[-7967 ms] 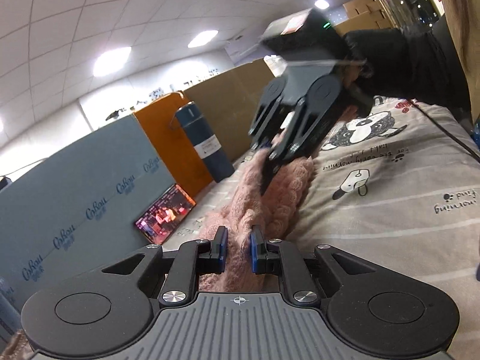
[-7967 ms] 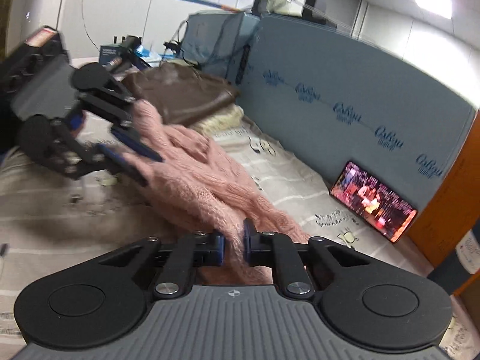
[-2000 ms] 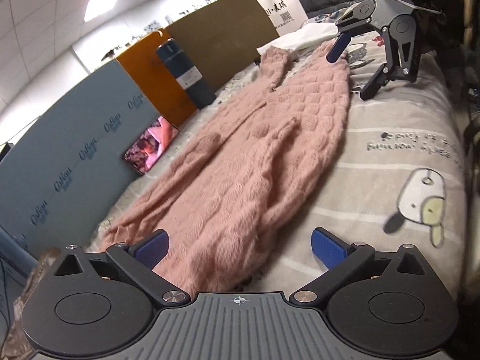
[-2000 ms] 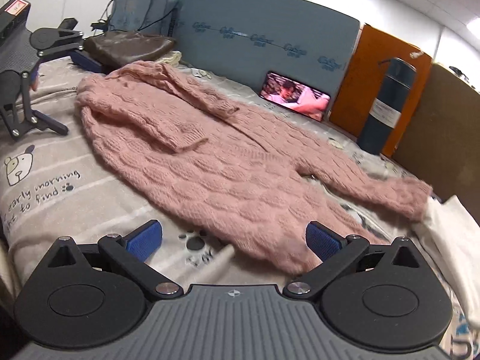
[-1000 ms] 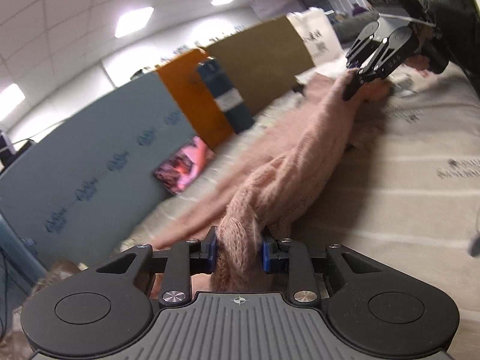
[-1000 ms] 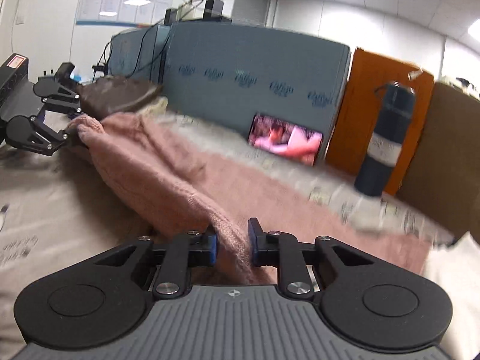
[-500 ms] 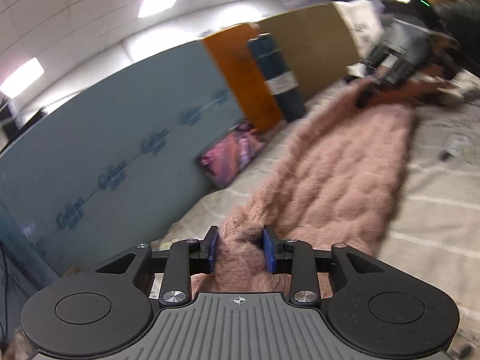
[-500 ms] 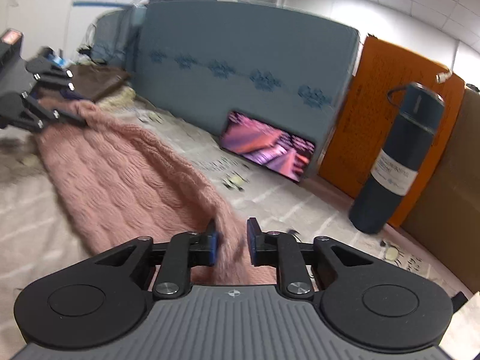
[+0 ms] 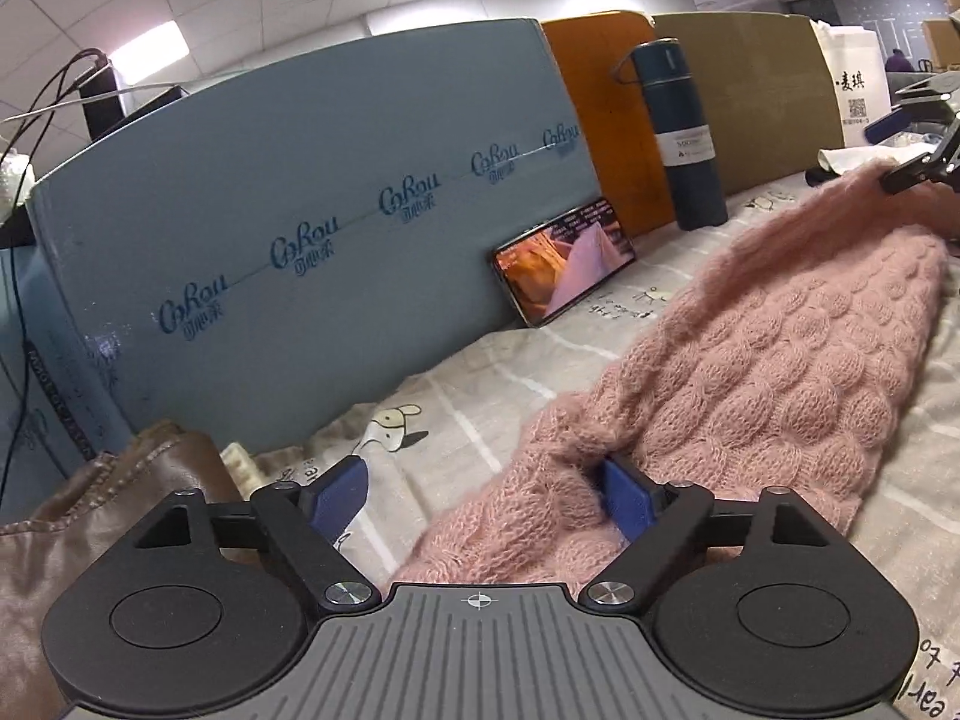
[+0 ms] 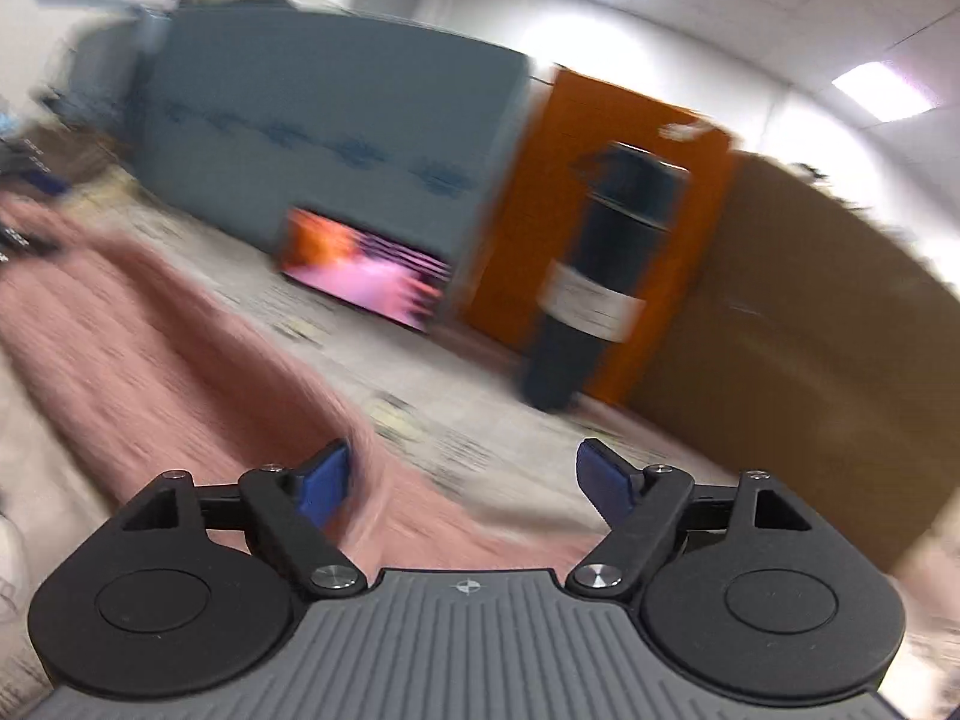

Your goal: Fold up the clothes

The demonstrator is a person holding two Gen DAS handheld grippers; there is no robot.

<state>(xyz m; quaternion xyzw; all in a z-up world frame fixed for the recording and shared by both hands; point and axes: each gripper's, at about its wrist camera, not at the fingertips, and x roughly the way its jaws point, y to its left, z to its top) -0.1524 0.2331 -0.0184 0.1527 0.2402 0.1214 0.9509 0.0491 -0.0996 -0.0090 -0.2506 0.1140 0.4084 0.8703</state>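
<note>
A pink knitted sweater [image 9: 768, 360] lies folded lengthwise in a long strip on the printed bedsheet [image 9: 474, 402]. My left gripper [image 9: 480, 489] is over its near end with jaws opening; the knit rests loosely against the right pad, the left pad is free. The right wrist view is blurred: my right gripper [image 10: 462, 477] has its jaws opening, and the sweater [image 10: 150, 348] lies below and to the left, with knit next to the left pad, not pinched. The right gripper [image 9: 912, 144] also shows at the far right edge of the left wrist view, over the sweater's far end.
A blue foam board [image 9: 312, 228] stands along the back with a phone [image 9: 564, 267] playing video leaning on it. Beside it are an orange board [image 9: 606, 114], a dark flask [image 9: 684, 138] and a brown board [image 9: 762, 96]. A brown leather cushion [image 9: 102, 492] lies at the left.
Both grippers were shut on the sweater's edge and carried it over toward the boards, folding it into a strip; now both have opened wide and the knit has dropped onto the bed.
</note>
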